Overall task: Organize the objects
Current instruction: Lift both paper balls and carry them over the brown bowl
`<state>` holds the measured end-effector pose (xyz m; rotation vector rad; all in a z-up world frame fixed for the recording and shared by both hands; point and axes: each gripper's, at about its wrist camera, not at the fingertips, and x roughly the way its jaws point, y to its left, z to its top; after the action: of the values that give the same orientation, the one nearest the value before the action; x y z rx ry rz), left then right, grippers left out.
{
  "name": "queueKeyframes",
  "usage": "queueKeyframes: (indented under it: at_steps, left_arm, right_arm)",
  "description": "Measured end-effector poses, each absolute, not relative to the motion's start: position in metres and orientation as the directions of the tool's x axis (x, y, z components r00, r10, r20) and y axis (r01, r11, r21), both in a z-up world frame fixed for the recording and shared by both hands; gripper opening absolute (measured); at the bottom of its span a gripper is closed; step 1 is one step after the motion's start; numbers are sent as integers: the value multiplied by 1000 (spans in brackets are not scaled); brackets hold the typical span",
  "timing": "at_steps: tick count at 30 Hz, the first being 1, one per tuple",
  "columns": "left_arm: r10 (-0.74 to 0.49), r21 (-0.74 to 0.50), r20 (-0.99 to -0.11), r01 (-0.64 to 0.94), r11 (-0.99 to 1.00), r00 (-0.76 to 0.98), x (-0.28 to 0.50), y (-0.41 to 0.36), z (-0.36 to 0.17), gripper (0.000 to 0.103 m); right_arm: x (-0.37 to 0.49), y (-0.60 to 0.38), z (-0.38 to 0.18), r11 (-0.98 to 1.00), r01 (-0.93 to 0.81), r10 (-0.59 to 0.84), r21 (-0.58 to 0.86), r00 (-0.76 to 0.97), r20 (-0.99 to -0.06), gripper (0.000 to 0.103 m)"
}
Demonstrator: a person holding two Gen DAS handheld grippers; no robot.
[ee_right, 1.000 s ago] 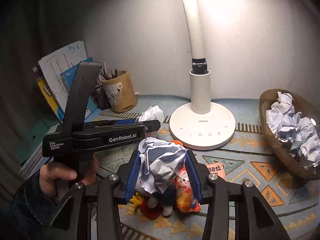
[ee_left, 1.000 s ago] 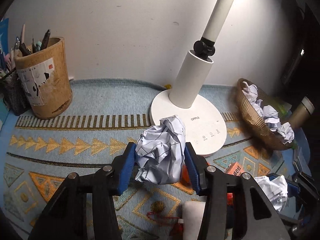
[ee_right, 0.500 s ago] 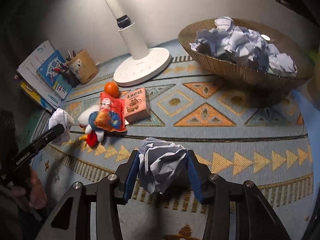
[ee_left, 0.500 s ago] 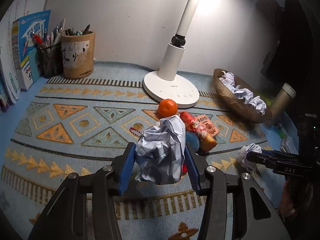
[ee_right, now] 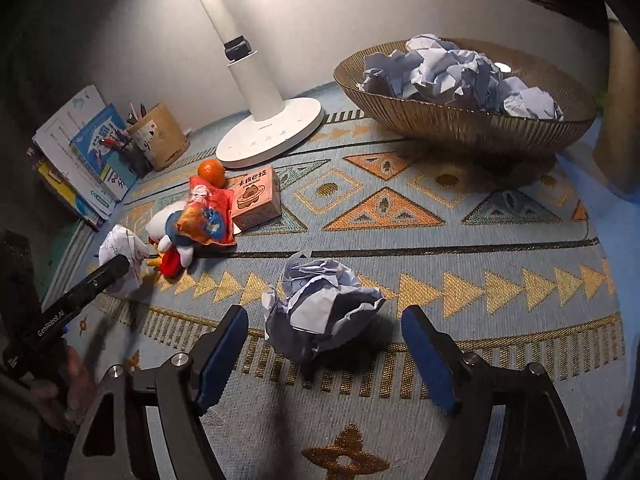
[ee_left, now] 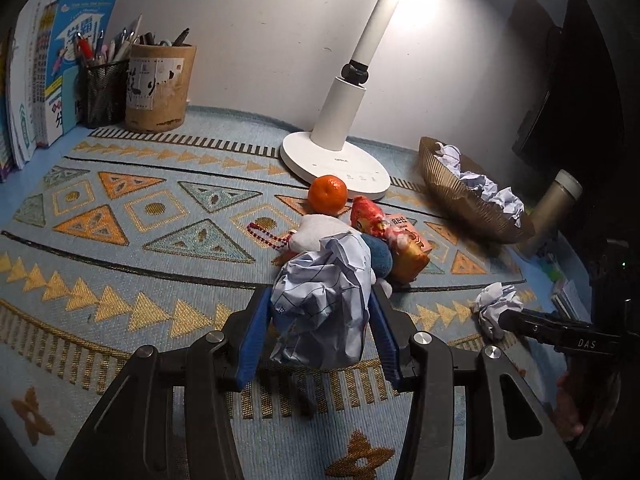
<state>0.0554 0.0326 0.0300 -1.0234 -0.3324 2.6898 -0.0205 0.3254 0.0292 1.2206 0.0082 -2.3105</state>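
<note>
A crumpled paper ball is lying on the patterned mat between the wide-apart fingers of the right gripper — let go. The left gripper is squeezing another paper ball above the mat, near the stuffed toy. The basket is sitting farther back.

My right gripper has its blue-padded jaws spread wide, with a crumpled ball of lined white paper lying between them on the blue patterned mat, touching neither pad. Beyond it to the right, a ribbed golden oval bowl holds more paper wads. To the left, my left gripper pinches a second crumpled white paper ball, just beside a plush duck toy, a pink box and a small orange fruit.
</note>
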Motion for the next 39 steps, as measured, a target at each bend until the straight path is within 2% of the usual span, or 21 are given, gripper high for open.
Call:
queueKeyframes:
  at_steps: [3,10,14,17,30,36,39]
  left_arm:
    - [270,-241,-628,-147,-959,-730,57,40,31,46]
    - [270,-254,-634,-135,-958,-725,54,34,29,46]
    - [276,-248,-634,-148,-957,-722,54,36,30,46]
    - [275,-249,-634,-146,-957,-723,55,36,31,46]
    - [269,-246,-637,-141,-959,-723,55,37,30,46]
    - [278,-228,-640,-168,-959,-716,59,44,37,46]
    - [312,-198,-598,-242,-950,-738,64,64,68,46]
  right_arm:
    - [-16,315,32,-882,449,-386,142,-516,-764,79]
    - [-18,301,27,-895,441,-329,71,-543,-773,79]
    - [-20,299,25,-897,438,-315,60,-538,-782,59]
    - [-18,300,27,-895,442,-322,60,-548,-772,56]
    - [-11,296,30,-888,458,-319,30,-570,-758,56]
    - [-6,314,49,-864,484,-422,137,-548,-722,56]
    - [-10,330,75,-863,471,-455,183,-566,-688,56]
